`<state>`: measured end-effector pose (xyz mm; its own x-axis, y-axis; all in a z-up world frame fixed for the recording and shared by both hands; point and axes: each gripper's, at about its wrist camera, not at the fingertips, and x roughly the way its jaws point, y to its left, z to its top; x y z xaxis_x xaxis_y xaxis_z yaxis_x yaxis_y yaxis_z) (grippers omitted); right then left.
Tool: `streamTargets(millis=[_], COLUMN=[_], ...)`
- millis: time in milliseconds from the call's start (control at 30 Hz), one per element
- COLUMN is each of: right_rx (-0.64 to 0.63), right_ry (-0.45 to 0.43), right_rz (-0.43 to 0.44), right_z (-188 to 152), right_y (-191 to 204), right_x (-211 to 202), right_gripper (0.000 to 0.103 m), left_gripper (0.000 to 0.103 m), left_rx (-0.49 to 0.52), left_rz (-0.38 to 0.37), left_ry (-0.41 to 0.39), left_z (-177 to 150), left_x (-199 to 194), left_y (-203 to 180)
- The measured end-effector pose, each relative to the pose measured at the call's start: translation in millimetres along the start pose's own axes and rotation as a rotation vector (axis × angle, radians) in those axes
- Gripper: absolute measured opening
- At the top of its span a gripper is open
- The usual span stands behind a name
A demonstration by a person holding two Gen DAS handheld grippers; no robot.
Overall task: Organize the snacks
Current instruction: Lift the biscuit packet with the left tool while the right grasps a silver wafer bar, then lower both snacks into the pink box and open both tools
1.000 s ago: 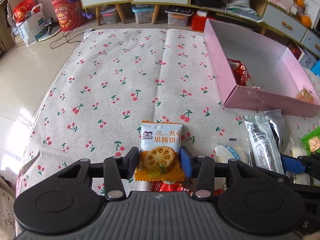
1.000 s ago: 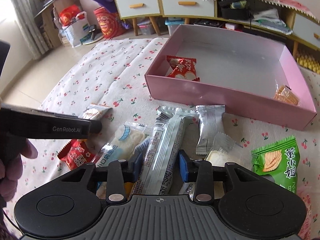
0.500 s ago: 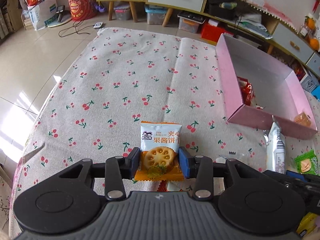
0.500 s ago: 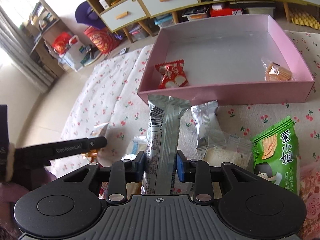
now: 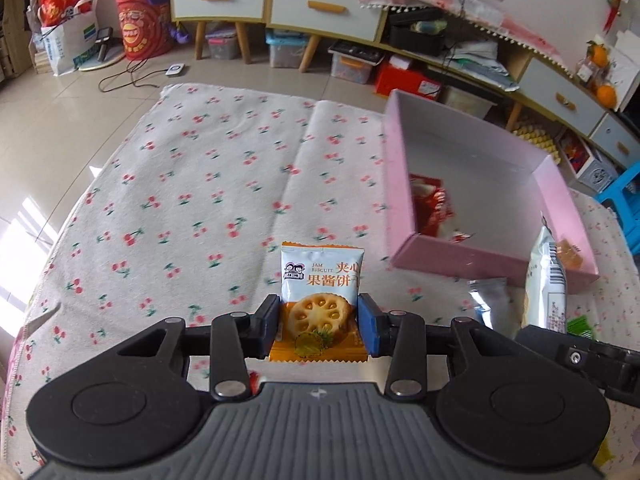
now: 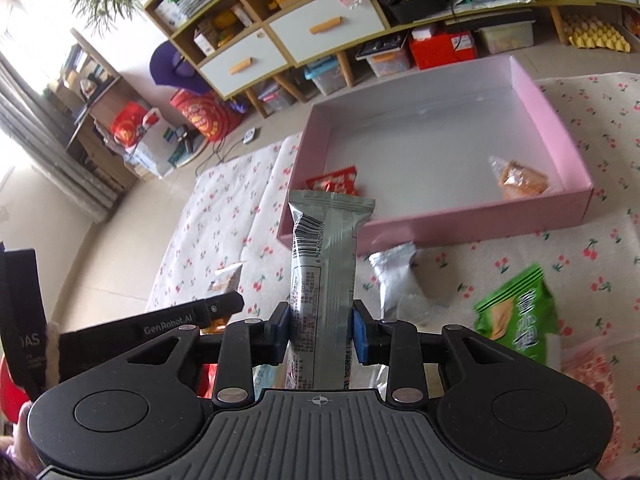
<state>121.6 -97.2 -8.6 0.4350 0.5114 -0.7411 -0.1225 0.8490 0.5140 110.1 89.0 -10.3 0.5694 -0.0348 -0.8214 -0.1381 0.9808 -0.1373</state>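
My left gripper (image 5: 319, 326) is shut on an orange and white jam biscuit packet (image 5: 320, 292), held above the cherry-print cloth, left of the pink box (image 5: 472, 258). My right gripper (image 6: 319, 330) is shut on a long silver snack bar (image 6: 325, 264), held upright in front of the pink box (image 6: 440, 216). The box holds a red packet (image 6: 334, 180) and a clear-wrapped orange snack (image 6: 520, 178). The silver bar also shows in the left wrist view (image 5: 546, 276).
On the cloth lie a small silver packet (image 6: 394, 276) and a green chip bag (image 6: 520, 316). The left gripper's body (image 6: 140, 328) shows low on the left of the right wrist view. Cabinets with drawers and storage bins stand behind the cloth.
Both grippers have risen with their packets. The silver bar has been lifted off the cloth and now stands closer to the pink box.
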Motion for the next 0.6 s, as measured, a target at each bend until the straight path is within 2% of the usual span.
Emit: streamTargets(millis=[400,600], right_rx=[0.041,0.062], right_ry=[-0.08,-0.13], right_rz=[-0.041,-0.086], right_z=[20,31], right_y=[-23,-40], right_x=[-18,-26], right_gripper=[0.031,0.031], left_gripper=[0.038,0.038], left_rx=[0.064,0.053], left_rz=[-0.033,-0.069], left_ry=[-0.049,-0.071], left_z=[2,8], left_x=[0,0], left_y=[-42,-54])
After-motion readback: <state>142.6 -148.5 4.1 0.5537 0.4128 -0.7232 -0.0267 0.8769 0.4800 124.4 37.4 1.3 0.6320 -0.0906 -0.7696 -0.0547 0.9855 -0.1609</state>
